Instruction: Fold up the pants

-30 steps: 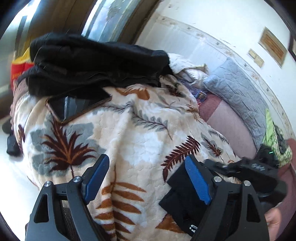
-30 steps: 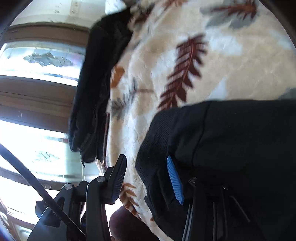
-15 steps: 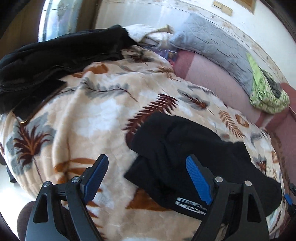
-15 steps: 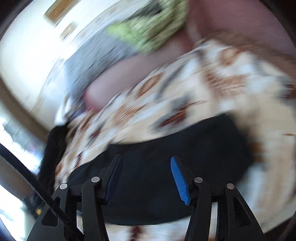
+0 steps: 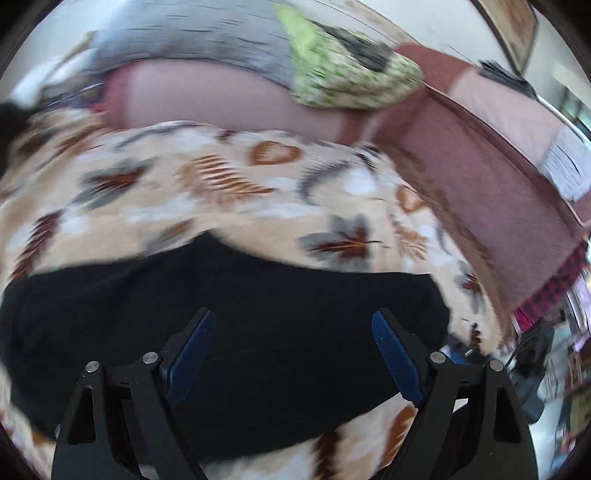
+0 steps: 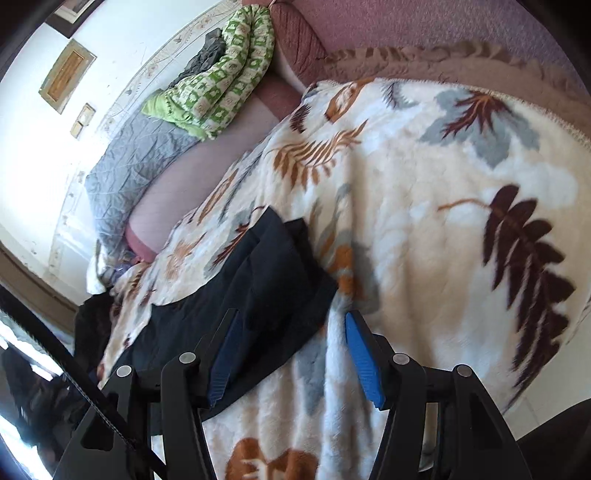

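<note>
The black pants (image 5: 229,314) lie folded into a flat dark bundle on a cream blanket with leaf print (image 5: 258,184). My left gripper (image 5: 291,354) is open and empty, hovering over the middle of the pants. In the right wrist view the pants (image 6: 258,280) lie left of centre on the blanket (image 6: 443,221). My right gripper (image 6: 291,350) is open and empty, just over the pants' near right edge, its left finger above the cloth. The left wrist view is blurred.
A mauve sofa back (image 6: 369,26) runs behind the blanket, with a green patterned quilt (image 6: 218,81) and a grey quilt (image 6: 136,155) on it. More black clothes (image 6: 92,325) are piled at the blanket's far left end. Clutter (image 5: 535,354) shows past the blanket's right end.
Both cameras have swung right. The right gripper let go of the pants and pulled back from them. The left gripper moved from the pile side to over the folded pants.
</note>
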